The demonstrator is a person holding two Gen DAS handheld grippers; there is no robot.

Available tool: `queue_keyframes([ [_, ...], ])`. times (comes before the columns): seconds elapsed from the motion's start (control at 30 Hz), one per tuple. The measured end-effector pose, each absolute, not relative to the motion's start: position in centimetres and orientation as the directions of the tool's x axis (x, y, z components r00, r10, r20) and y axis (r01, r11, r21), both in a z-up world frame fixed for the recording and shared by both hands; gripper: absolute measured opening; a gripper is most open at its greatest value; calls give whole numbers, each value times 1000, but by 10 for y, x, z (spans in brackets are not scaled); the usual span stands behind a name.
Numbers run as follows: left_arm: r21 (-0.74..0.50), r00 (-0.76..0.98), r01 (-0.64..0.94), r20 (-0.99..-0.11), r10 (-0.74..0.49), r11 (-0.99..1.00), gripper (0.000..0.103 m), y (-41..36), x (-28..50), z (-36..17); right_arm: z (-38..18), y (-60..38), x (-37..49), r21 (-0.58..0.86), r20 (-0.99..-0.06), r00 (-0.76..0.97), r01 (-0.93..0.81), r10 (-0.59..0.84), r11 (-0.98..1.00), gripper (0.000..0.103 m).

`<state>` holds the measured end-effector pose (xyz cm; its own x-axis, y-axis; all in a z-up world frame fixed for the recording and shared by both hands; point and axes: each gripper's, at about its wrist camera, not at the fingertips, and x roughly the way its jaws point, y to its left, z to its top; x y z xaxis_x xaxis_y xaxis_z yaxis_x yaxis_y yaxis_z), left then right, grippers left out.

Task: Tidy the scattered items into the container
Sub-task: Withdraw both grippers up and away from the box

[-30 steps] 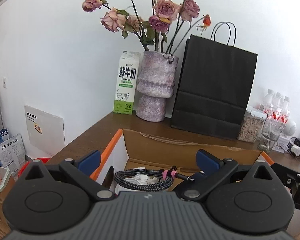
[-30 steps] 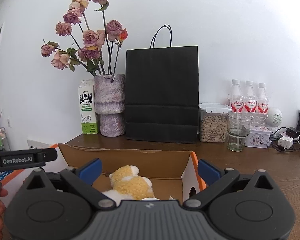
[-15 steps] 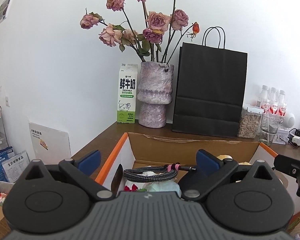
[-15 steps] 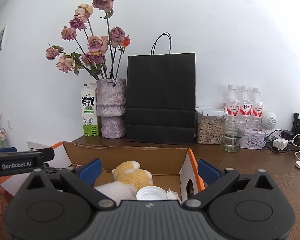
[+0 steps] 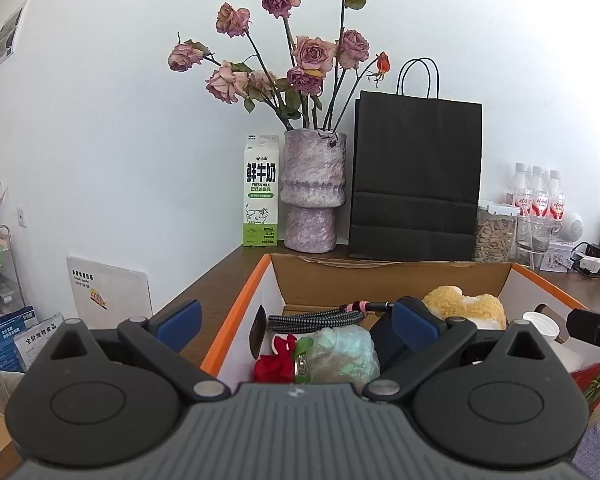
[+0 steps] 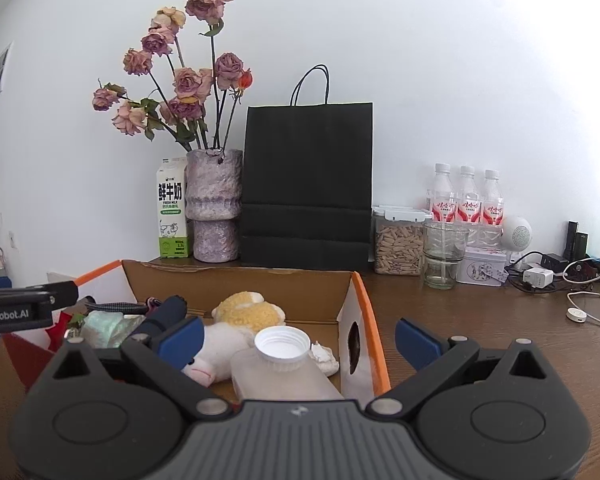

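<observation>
An open cardboard box [image 5: 380, 268] with orange edges stands on the wooden table. Inside lie a braided cable [image 5: 312, 316], a red item [image 5: 274, 364], a mint-green bundle [image 5: 346, 354], a dark blue item [image 6: 168, 312], a yellow and white plush [image 6: 248, 312] and a white-capped plastic bottle [image 6: 283, 344]. My left gripper [image 5: 296, 320] hovers open over the box's left wall, holding nothing. Over the right wall [image 6: 356, 344], my right gripper [image 6: 299, 340] is open and empty too. The left gripper's body [image 6: 20, 312] shows at the left edge of the right wrist view.
Behind the box stand a milk carton [image 5: 261, 192], a vase of dried roses [image 5: 312, 196] and a black paper bag [image 5: 416, 180]. A seed jar [image 6: 398, 244], a glass [image 6: 444, 256], water bottles [image 6: 466, 196] and chargers with cables [image 6: 556, 272] line the back right. The table's edge runs along the left [image 5: 204, 284].
Both grippers have risen and drawn back from the box, so more of its contents show. Each stays open. The bottle and plush lie still inside.
</observation>
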<state>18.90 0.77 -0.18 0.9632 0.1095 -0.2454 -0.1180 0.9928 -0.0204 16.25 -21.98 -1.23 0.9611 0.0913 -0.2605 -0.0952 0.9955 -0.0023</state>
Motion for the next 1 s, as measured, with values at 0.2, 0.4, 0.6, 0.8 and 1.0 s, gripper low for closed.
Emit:
queue_keyframes([
  [0.2,1,959,-125,-256,121,992,103,7,171,-9,-20,-226,145,-1,-265,961,-81,78,997,102],
  [0.4,0,957,-130,-260,126,991,103,11,156,-14,-25,-236,129,25,-268,961,-64,68,998,102],
  [0.6,-33,955,-137,-270,124,990,103,18,139,-14,-29,-241,114,28,-284,957,-52,58,998,102],
  [0.8,-30,951,-137,-284,123,990,103,21,128,-15,-30,-249,103,63,-310,949,-48,65,997,102],
  [1.0,-22,949,-127,-294,115,992,103,21,118,-15,-32,-250,90,66,-336,938,-71,89,995,102],
])
